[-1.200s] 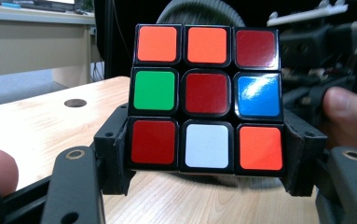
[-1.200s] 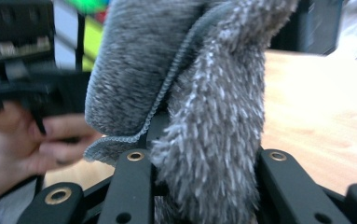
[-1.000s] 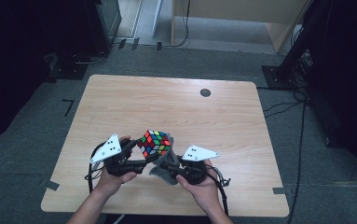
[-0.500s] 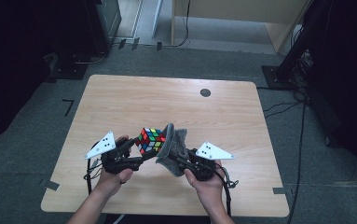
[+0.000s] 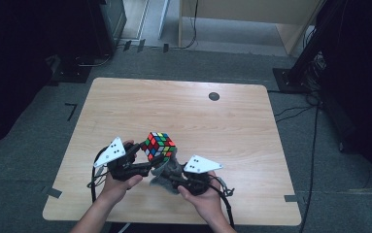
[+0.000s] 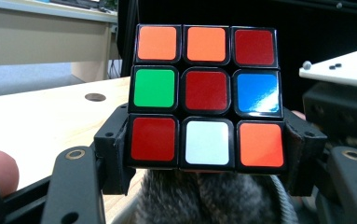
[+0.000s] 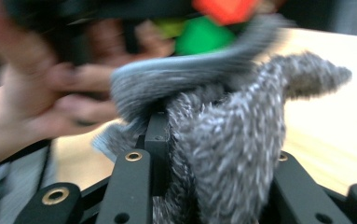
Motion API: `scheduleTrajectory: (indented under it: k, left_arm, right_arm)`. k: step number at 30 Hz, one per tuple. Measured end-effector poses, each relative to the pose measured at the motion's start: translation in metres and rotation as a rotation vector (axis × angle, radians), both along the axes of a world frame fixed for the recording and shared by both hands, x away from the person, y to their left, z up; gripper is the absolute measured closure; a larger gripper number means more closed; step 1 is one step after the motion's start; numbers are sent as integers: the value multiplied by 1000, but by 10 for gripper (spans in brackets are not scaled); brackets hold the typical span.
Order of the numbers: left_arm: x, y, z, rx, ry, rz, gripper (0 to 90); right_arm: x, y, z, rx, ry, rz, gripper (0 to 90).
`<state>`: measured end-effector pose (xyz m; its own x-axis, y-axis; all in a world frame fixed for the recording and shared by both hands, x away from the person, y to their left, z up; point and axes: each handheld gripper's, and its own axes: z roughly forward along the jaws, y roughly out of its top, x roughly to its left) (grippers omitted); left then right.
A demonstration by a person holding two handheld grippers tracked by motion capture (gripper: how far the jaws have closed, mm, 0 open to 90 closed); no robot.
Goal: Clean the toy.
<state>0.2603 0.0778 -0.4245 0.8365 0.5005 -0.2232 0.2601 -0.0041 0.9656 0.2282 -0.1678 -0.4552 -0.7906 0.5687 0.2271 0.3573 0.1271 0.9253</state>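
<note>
A scrambled Rubik's cube (image 5: 158,144) (image 6: 207,91) is held up over the table's near half. My left gripper (image 5: 152,157) (image 6: 209,150) is shut on its bottom layer, one jaw at each side. A fuzzy grey cloth (image 5: 166,171) (image 7: 232,126) is bunched in my right gripper (image 5: 173,175) (image 7: 218,149). That gripper's jaws have just been opening a little, with the cloth still pinched between them. The cloth presses up against the cube's underside (image 7: 204,32), and it also appears below the cube in the left gripper view (image 6: 204,196).
The wooden table (image 5: 174,107) has a small black round cap (image 5: 214,96) (image 6: 95,97) near its far edge. Dark equipment and cables stand on the floor around it. The right gripper's body and grey plate (image 6: 341,74) sit close beside the cube.
Half a second ago the right gripper held the cloth up against the cube's right side. It has since dropped back down under the cube. The left gripper and cube stayed put.
</note>
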Motion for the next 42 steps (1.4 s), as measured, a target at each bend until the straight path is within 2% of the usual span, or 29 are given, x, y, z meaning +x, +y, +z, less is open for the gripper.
scheduleTrajectory:
  k: [3,5,8,11,12,13,15,18,21,23,24,25,27,30,32,34,36,38,40,42]
  left_arm:
    - [0,1,0,4,-2,7,339]
    - [0,1,0,11,-1,9,339]
    - [1,-1,-1,26,4,22,339]
    - [2,-1,-2,36,12,34,339]
    - [2,-1,-2,36,12,34,339]
    - [2,0,-2,34,18,37,338]
    - [1,1,-1,32,14,35,338]
    - [1,1,0,34,8,41,339]
    - [1,3,2,26,12,46,339]
    - [1,3,2,28,9,45,339]
    - [1,3,2,28,9,45,339]
    - [1,3,2,32,12,42,339]
    - [1,1,0,39,15,39,339]
    - [1,-2,-2,46,19,35,339]
    - [0,-2,-2,47,18,35,339]
    - [1,-1,-1,38,14,38,339]
    - [1,0,0,34,16,39,339]
    - [1,1,-1,38,17,43,339]
    - [2,1,-2,43,23,41,339]
    - [1,-1,-2,47,19,39,339]
  right_arm:
    - [5,-17,2,29,20,-125,675]
    - [7,-24,0,48,26,-169,675]
    - [6,-19,-2,41,42,-126,675]
    - [0,2,-7,12,40,-41,673]
    - [0,2,-7,12,40,-41,673]
    - [-4,14,-10,-7,37,13,673]
    - [-7,20,-11,-8,32,34,673]
    - [-6,13,-6,22,20,-13,673]
    - [-1,-6,-2,77,25,-118,672]
    - [2,-16,-3,94,45,-191,672]
    - [3,-18,-5,103,53,-209,671]
    - [3,-18,-6,106,59,-205,670]
    - [1,-10,-8,86,57,-161,669]
    - [-6,7,-7,22,10,-90,661]
    - [-8,11,-6,9,0,-75,661]
    - [-6,6,-4,27,4,-88,662]
    - [-3,-5,-1,62,15,-140,664]
    - [0,-15,0,86,6,-184,665]
    - [0,-17,1,92,6,-194,665]
    - [-1,-13,0,79,6,-176,663]
